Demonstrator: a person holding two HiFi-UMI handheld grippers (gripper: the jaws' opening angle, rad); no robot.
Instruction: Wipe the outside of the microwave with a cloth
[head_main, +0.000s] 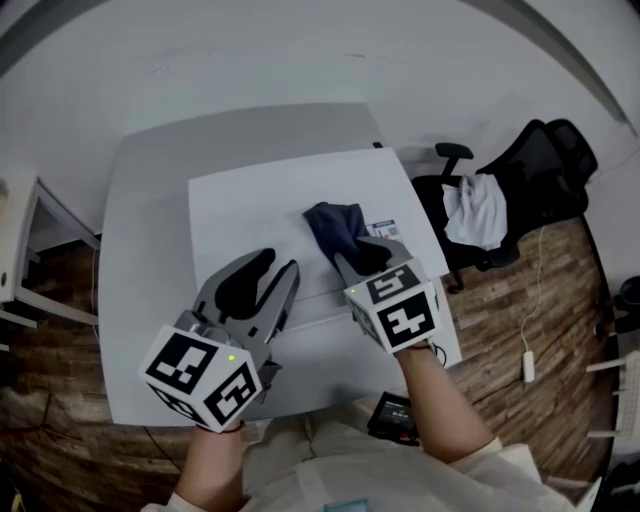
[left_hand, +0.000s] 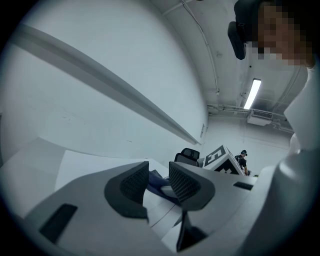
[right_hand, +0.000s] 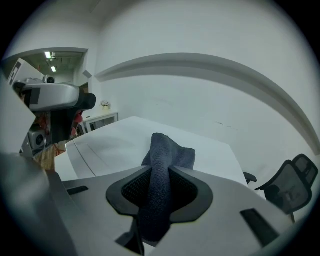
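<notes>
The white microwave (head_main: 250, 205) stands on a grey table (head_main: 140, 250), and I see it from above. A dark blue cloth (head_main: 335, 228) lies bunched on its top, right of centre. My right gripper (head_main: 362, 255) is shut on the near end of the cloth (right_hand: 165, 155), which runs up between the pads and spreads onto the top (right_hand: 110, 145). My left gripper (head_main: 270, 268) hovers over the microwave's front left part, jaws open and empty. In the left gripper view the cloth (left_hand: 156, 183) shows far beyond the open left gripper (left_hand: 159, 167), not touching it.
A black office chair (head_main: 540, 160) with a white garment (head_main: 478, 210) draped on it stands to the right on the wooden floor. A dark device (head_main: 392, 418) sits at the table's front edge. White shelving (head_main: 20, 250) stands at the left. A white wall is behind.
</notes>
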